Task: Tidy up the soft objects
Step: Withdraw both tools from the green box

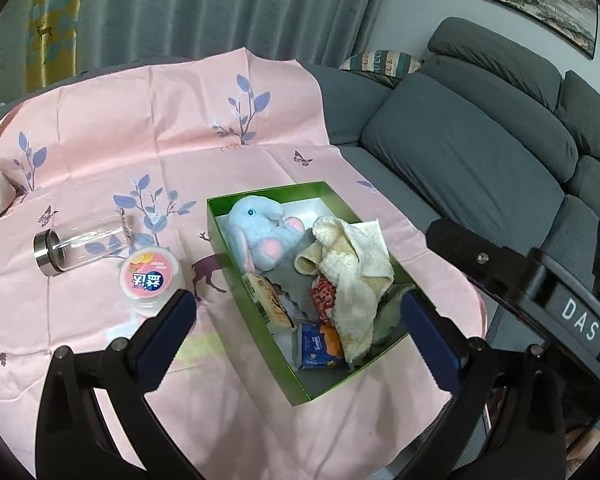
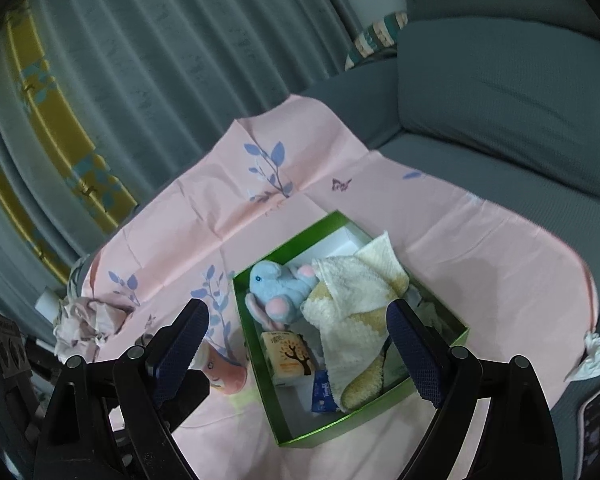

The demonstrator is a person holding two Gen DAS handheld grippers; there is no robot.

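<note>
A green box (image 1: 256, 312) (image 2: 256, 364) sits on a pink floral cloth (image 1: 120, 128) (image 2: 228, 200). In it lie a blue plush bunny (image 1: 266, 232) (image 2: 284, 284), a cream and yellow towel (image 1: 356, 268) (image 2: 352, 312), an orange tissue pack (image 1: 270, 300) (image 2: 290, 358), a blue tissue pack (image 1: 318, 346) (image 2: 322, 394) and a red patterned cloth (image 1: 324, 294). My left gripper (image 1: 296, 332) is open and empty, above the box's near end. My right gripper (image 2: 298, 350) is open and empty, above the box.
A clear glass jar with a metal lid (image 1: 80, 246) lies on the cloth left of the box, next to a pink-lidded tub (image 1: 150, 280) (image 2: 224, 376). A crumpled cloth (image 2: 88, 320) lies far left. A grey sofa (image 1: 480, 152) (image 2: 500, 92) lies behind and right.
</note>
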